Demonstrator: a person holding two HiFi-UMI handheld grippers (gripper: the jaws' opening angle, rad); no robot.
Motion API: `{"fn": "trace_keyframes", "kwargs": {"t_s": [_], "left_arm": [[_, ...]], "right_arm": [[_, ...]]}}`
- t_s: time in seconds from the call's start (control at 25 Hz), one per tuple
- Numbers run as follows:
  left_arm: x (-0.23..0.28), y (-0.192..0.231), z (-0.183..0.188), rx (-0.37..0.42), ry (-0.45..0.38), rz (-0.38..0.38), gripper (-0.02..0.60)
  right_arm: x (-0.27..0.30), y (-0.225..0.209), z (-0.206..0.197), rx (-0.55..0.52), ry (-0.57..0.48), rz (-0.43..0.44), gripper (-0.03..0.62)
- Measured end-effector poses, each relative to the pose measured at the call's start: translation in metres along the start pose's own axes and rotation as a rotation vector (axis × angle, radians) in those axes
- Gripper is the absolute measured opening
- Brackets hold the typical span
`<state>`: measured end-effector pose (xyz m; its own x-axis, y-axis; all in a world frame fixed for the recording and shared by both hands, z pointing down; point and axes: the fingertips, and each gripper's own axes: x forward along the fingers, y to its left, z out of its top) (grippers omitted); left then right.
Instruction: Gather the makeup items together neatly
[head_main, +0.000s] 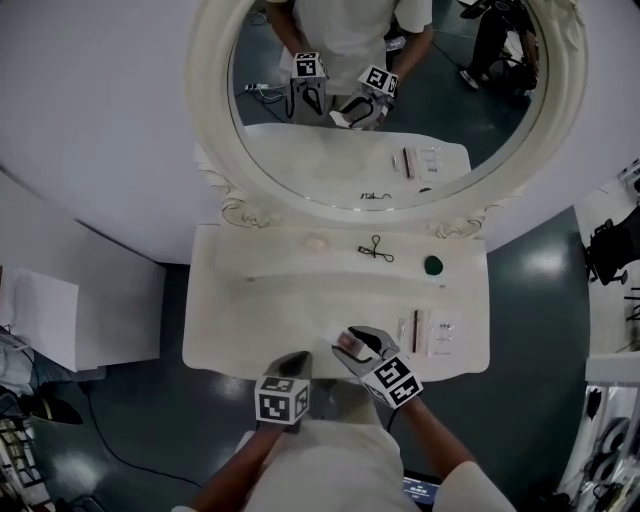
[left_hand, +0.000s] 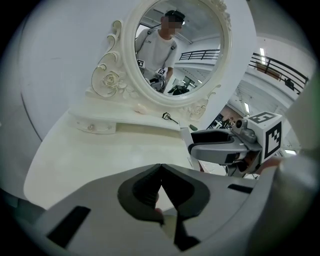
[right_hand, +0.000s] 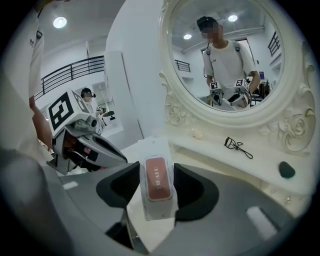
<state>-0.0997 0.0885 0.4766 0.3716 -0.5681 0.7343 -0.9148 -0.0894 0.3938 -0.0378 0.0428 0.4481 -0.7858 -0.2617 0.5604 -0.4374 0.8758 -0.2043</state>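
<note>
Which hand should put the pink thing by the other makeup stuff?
Right. The right gripper already clamps the pink packet, and the makeup row lies close by on its own side. The left gripper is shut, holds nothing, and is farther from that row.

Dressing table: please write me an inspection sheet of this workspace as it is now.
Surface: white dressing table, no stains seen.
Job's things: pink-labelled packet in the right gripper; eyelash curler, green puff and pale round item at the back; slim sticks and flat packet at the front right.
Clutter: nothing seen.
Grippers: left gripper jaws together; right gripper closed on the packet.
Cables: one cable on the floor, left.
Surroundings: oval mirror; white box at the left.
</note>
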Motion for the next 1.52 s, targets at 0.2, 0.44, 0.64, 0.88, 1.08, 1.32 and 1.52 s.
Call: {"fn": "trace_keyframes", "kwargs": {"t_s": [0.2, 0.44, 0.64, 0.88, 1.08, 1.32, 1.52], "left_arm": [[0.011, -0.017, 0.005, 0.020, 0.005, -0.014, 0.009], [0.026, -0.038, 0.006, 0.045, 0.027, -0.036, 0.009], [0.037, -0.054, 0.007, 0.067, 0.044, -0.055, 0.009], [0.052, -0.073, 0.007, 0.090, 0.064, -0.070, 0.009], [0.065, -0.090, 0.011, 0.113, 0.077, -0.082, 0.009], [0.083, -0.115, 0.010, 0.130, 0.092, -0.101, 0.009], [0.098, -0.136, 0.007, 0.156, 0.109, -0.116, 0.009]], "right_arm": [[-0.016, -0.020, -0.007, 0.041, -0.014, -0.036, 0.207], [-0.032, -0.041, -0.017, 0.093, -0.029, -0.072, 0.207], [-0.045, -0.058, -0.026, 0.149, -0.041, -0.104, 0.207], [-0.061, -0.075, -0.041, 0.177, -0.041, -0.134, 0.207], [-0.074, -0.087, -0.050, 0.189, -0.044, -0.154, 0.207], [-0.093, -0.103, -0.062, 0.205, -0.053, -0.181, 0.207], [-0.112, -0.124, -0.081, 0.246, -0.035, -0.253, 0.207]]}}
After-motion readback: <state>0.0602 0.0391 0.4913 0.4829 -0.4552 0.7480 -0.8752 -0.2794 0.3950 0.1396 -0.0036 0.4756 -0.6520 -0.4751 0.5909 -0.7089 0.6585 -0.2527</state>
